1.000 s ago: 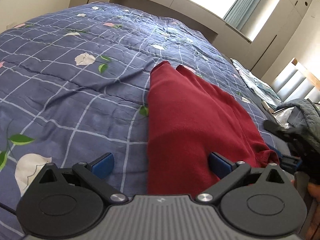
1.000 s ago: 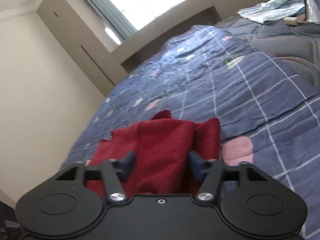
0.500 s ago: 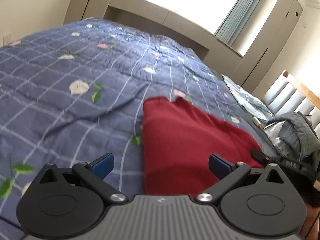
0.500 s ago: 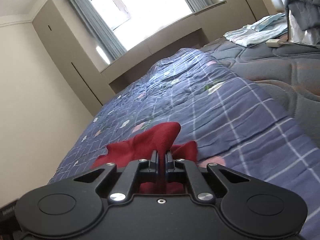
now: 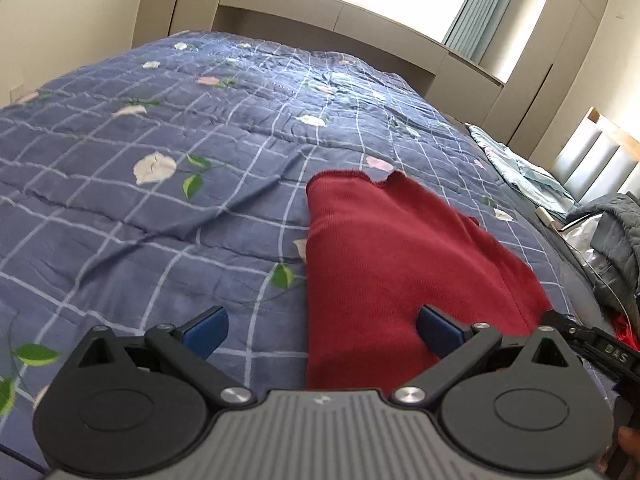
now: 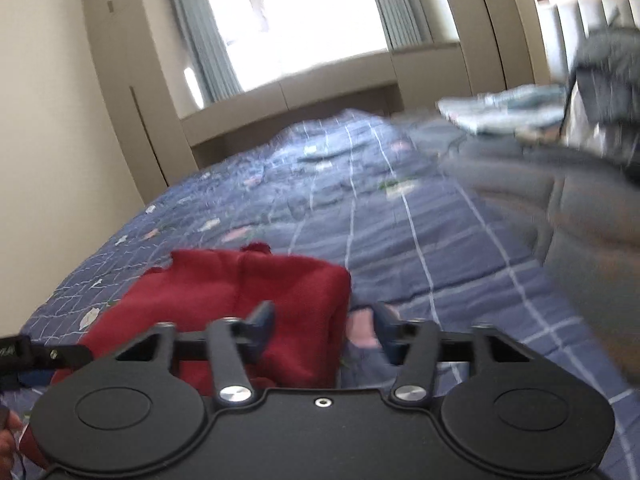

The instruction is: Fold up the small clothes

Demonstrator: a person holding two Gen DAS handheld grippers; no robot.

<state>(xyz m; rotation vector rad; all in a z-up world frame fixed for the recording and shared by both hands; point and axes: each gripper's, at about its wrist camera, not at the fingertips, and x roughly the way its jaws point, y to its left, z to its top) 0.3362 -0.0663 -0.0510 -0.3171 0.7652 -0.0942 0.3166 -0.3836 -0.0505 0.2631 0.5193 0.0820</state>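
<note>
Two fisheye views from hand-held grippers over a bed. A red garment [image 5: 404, 264] lies flat on a blue quilt [image 5: 160, 208] w/ a white grid and scattered flower and leaf prints. In the left wrist view the garment runs as a long strip from just in front of the tool toward the far end of the bed, its far edge notched, its left edge straight. The left gripper [image 5: 322, 330] hovers low over the near end of the garment w/ its jaws spread wide, holding nothing; its left blue pad [image 5: 206, 330] is over bare quilt, its right blue pad [image 5: 440, 330] over red cloth. Part of the other tool's black body shows at the right edge of that view, just beside the garment's near right corner. In the right wrist view, blurred by motion, the garment [image 6: 248, 300] sits at lower left w/ a raised fold along its right side. The right gripper [image 6: 324, 324] is also spread apart and grips nothing; its left finger is over the red cloth, its right finger over quilt just past the garment's edge. Farther off on the bed's right side: a pale folded cloth [image 6: 500, 112] and a grey heap of clothing [image 5: 616, 240]. Bright window [image 6: 304, 24] w/ blue-grey curtains and beige cabinets behind.
</note>
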